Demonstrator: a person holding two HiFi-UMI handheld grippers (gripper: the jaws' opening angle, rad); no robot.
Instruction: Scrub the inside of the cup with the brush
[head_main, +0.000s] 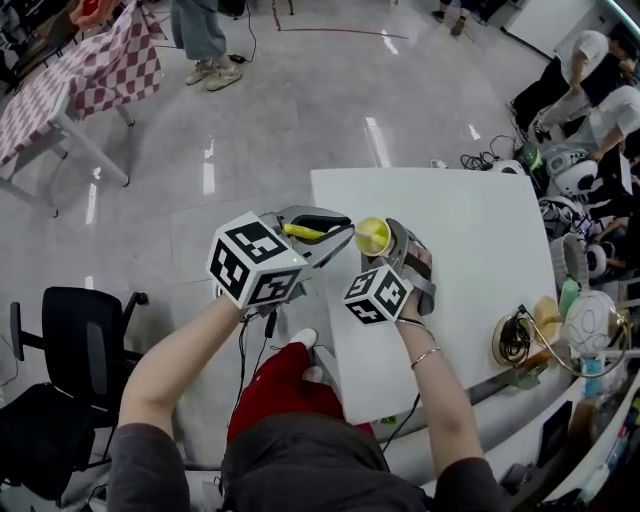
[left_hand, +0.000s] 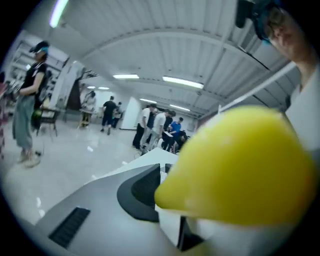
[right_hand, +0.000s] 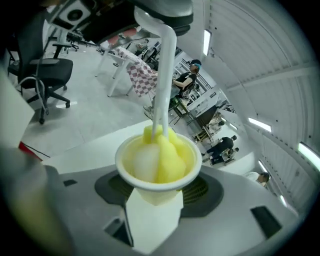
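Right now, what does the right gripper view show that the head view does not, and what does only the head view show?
Only the right gripper view: the yellow sponge head of the brush sits inside the cup, with its white stem rising out. Only the head view: the left claw holding the brush by its handle, and the white table under the cup. Both: the cup gripped in the right claw.
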